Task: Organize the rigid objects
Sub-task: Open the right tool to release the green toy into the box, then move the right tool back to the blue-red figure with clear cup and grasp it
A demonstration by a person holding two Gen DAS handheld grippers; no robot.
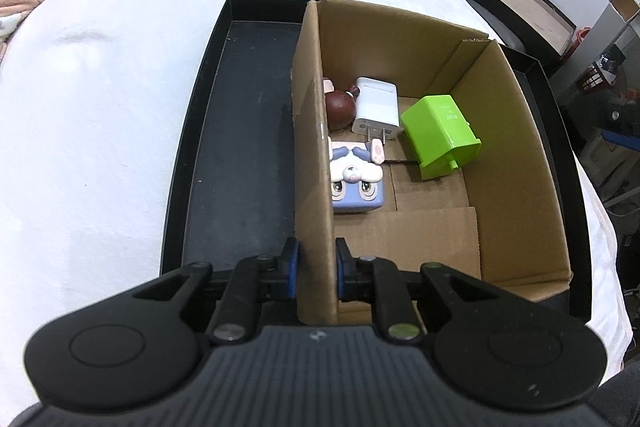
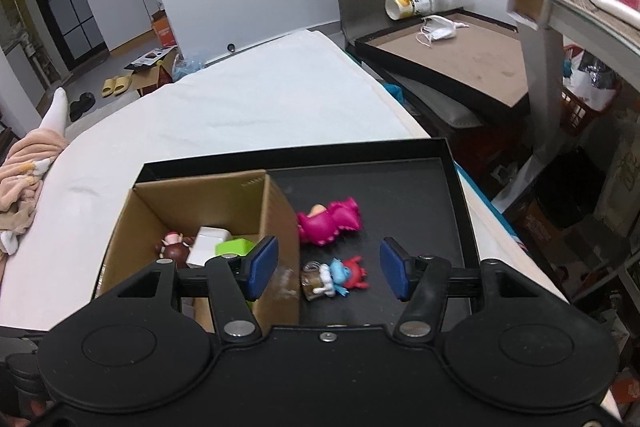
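Observation:
A cardboard box (image 1: pixel 516 147) stands inside a black tray (image 1: pixel 240 131). It holds a white charger (image 1: pixel 376 103), a green block (image 1: pixel 438 135), a brown figurine (image 1: pixel 340 107) and a blue cube toy (image 1: pixel 356 183). My left gripper (image 1: pixel 316 267) is shut on the box's left wall. In the right wrist view the box (image 2: pixel 280 223) is at the left. My right gripper (image 2: pixel 328 269) is open above the tray floor (image 2: pixel 416 195). A small blue and red figurine (image 2: pixel 340 277) lies below it between the fingers. A pink dinosaur toy (image 2: pixel 330 221) lies beyond.
The tray sits on a white sheet (image 1: pixel 120 67). A low dark table (image 2: pixel 452 55) with a tipped cup (image 2: pixel 408 5) and a mask (image 2: pixel 438 31) stands at the right. A metal rack (image 2: pixel 580 27) is at the far right.

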